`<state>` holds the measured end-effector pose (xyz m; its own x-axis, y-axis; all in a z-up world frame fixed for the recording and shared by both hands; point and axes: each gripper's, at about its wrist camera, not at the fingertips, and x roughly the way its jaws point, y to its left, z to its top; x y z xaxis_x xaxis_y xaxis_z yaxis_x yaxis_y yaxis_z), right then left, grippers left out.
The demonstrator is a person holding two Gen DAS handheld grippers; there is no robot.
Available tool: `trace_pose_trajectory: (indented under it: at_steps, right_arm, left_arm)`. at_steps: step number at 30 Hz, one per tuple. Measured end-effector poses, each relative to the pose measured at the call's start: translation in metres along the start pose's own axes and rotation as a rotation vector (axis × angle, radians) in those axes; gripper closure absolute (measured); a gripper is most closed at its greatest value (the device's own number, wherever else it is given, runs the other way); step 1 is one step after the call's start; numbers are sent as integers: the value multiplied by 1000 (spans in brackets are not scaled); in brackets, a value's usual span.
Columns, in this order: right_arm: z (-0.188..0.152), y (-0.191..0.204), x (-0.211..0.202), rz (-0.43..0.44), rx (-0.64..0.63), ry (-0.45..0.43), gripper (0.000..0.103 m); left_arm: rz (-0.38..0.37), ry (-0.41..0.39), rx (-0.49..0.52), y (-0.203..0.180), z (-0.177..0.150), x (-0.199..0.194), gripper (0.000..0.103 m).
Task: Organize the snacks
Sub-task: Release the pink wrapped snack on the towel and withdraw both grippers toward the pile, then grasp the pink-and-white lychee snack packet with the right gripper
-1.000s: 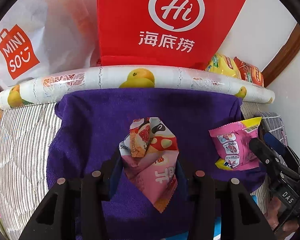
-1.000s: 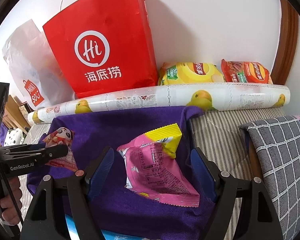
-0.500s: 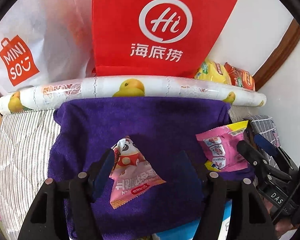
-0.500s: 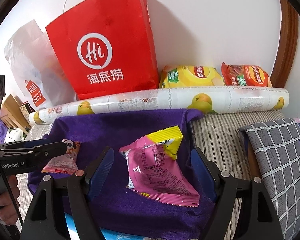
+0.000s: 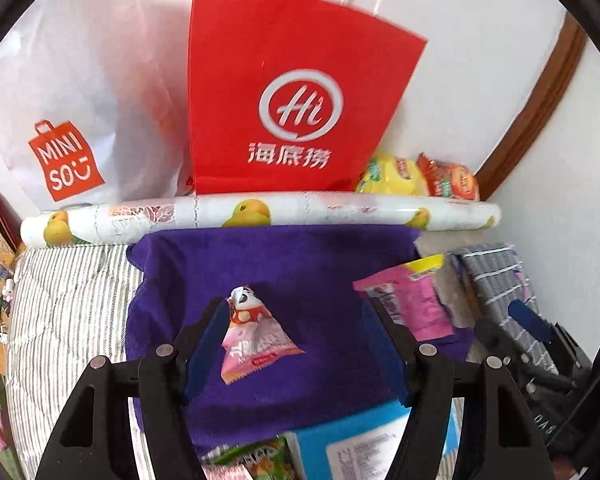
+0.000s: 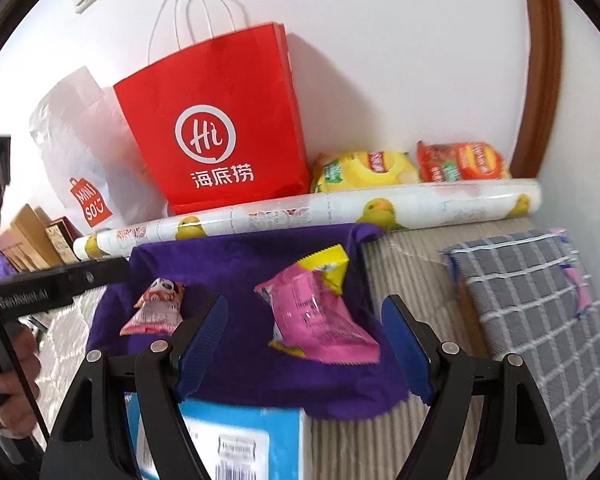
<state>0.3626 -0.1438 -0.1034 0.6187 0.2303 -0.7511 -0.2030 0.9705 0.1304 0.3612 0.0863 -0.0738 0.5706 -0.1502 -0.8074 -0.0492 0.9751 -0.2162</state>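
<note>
Snacks sat loose on our purple towel: panda packet between our left tongs, pink packet between the right tongs, both gaping, gripping nothing. Slippery wrappers could've squirted out of off-centre pinches.

A striped quilted bed surface carries everything; a purple towel lies spread on it just ahead of both grippers; a rolled duck-print sheet lies across beyond the towel; a grey checked cushion rests right of the right gripper.
</note>
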Motion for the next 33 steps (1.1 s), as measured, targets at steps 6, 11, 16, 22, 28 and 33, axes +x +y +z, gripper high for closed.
trace_pose_trajectory:
  at_steps: [6,11,16,22,28,33]
  right_arm:
    - [-20,6,-41,-59,-5,25,18]
    - [-43,9,-67,-43,3,62,16]
    - [-69,14,-91,-27,0,70,16]
    - [-108,13,-109,7,21,87,16]
    - [-146,14,-103,27,43,162,22]
    - [-178,17,-87,72,77,256,24]
  left_arm:
    - [-12,-9,19,-7,-24,-37,36]
    - [-1,-20,33,-8,-52,-64,36]
    - [8,-22,19,-1,-81,-80,36]
    - [45,-17,-12,12,-114,-90,36]
    - [48,19,-55,27,-137,-88,36]
    - [53,42,-80,38,-153,-84,36]
